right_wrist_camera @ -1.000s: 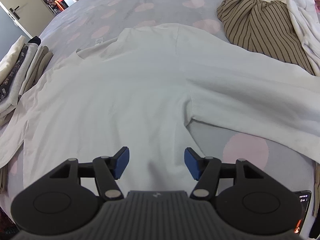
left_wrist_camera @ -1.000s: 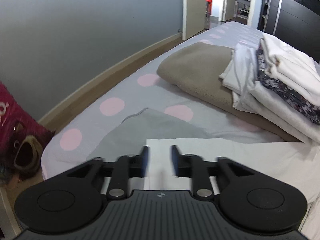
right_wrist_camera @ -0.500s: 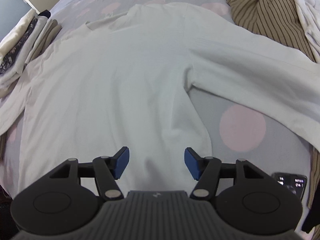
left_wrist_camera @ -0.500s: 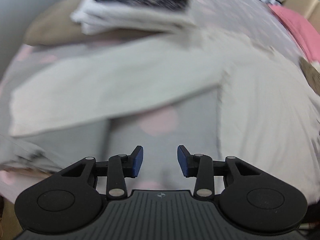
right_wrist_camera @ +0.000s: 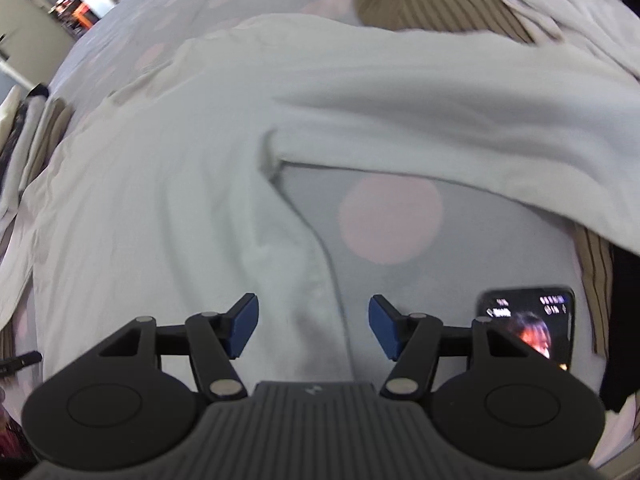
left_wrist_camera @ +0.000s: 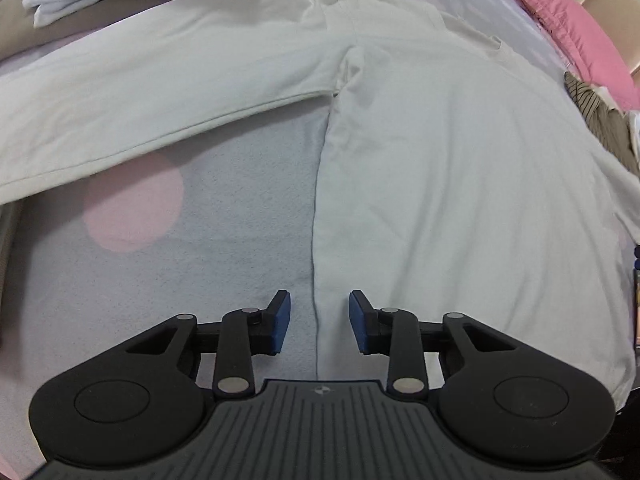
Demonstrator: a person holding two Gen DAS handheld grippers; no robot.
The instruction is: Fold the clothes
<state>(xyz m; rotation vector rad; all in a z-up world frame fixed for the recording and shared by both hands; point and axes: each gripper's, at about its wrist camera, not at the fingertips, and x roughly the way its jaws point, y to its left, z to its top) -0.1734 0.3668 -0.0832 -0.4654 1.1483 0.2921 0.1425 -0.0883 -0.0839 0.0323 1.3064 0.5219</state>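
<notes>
Lying flat, the shirt (left_wrist_camera: 440, 168) edge runs between both grippers: left (left_wrist_camera: 319, 322) closing, right (right_wrist_camera: 314, 326) wide, both pitched down, neither gripping

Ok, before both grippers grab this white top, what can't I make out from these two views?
- White top: hem hidden behind both gripper bodies; sleeve ends cut off at the frame edges.
- Phone, right wrist view: screen blurred, partly behind the right gripper.
- Left gripper: closing, fabric contact unclear.
</notes>
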